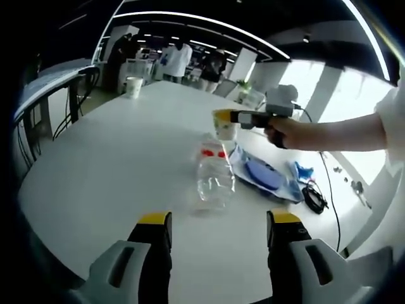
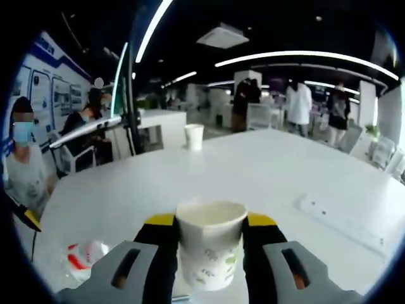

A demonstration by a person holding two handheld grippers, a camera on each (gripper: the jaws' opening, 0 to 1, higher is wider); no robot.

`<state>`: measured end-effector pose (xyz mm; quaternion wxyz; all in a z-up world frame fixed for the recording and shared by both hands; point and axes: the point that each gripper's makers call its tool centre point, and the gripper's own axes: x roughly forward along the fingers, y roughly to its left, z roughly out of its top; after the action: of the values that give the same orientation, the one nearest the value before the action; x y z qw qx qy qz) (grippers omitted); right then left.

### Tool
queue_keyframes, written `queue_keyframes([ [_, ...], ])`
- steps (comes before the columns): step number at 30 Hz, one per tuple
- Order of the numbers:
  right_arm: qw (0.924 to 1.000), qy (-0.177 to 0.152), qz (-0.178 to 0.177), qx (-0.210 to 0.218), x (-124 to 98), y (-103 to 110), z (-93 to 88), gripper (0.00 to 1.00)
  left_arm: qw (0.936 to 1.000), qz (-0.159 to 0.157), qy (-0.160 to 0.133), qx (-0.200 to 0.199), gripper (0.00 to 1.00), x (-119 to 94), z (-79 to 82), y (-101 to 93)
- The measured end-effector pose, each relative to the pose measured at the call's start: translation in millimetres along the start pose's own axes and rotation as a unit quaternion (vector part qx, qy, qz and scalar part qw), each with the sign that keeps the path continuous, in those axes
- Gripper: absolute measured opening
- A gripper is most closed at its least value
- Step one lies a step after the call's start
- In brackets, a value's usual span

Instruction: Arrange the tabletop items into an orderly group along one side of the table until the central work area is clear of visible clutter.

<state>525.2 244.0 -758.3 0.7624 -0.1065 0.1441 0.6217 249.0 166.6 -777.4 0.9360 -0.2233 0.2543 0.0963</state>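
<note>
The right tool (image 2: 211,223) clamped a paper cup (image 2: 211,250), its base cut off. The left tool (image 1: 218,220) stood apart, near clear plastic bottles (image 1: 213,174) on the white counter (image 1: 114,158), their outlines blurred.

wide bare table (image 1: 114,164) left of the left gripper (image 1: 218,225), open path fwd. obstacles: clear bottle (image 1: 214,174) lying dead ahead, blue item (image 1: 266,177) just right of it, right gripper (image 1: 237,118) w/ paper cup (image 2: 210,250) hanging above (blocks overhead pass). far cup (image 2: 193,136) well apart near far edge.
</note>
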Motion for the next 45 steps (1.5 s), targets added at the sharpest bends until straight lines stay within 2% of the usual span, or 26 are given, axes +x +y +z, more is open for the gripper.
queue_keyframes([
  [3,0.9996,-0.026,0.009,0.001,2,2,7.2,0.37,1.0000,0.002,0.001,-0.001,0.57,-1,-0.2,1.0],
  [7,0.9993,-0.031,0.019,-0.004,2,4,3.3,0.37,1.0000,0.004,0.002,-0.001,0.56,0,-1.1,2.6],
  [19,0.9984,-0.049,0.024,0.013,-1,2,-4.9,0.37,1.0000,0.005,0.007,-0.002,0.56,0,-3.1,4.5],
  [27,0.9984,-0.047,0.022,0.022,-5,1,-6.0,0.37,0.9999,0.005,0.009,-0.001,0.56,0,-3.4,5.2],
  [45,0.9991,-0.027,0.023,0.022,-14,-3,-20.5,0.38,1.0000,0.002,0.002,-0.002,0.56,-1,-0.7,2.9],
])
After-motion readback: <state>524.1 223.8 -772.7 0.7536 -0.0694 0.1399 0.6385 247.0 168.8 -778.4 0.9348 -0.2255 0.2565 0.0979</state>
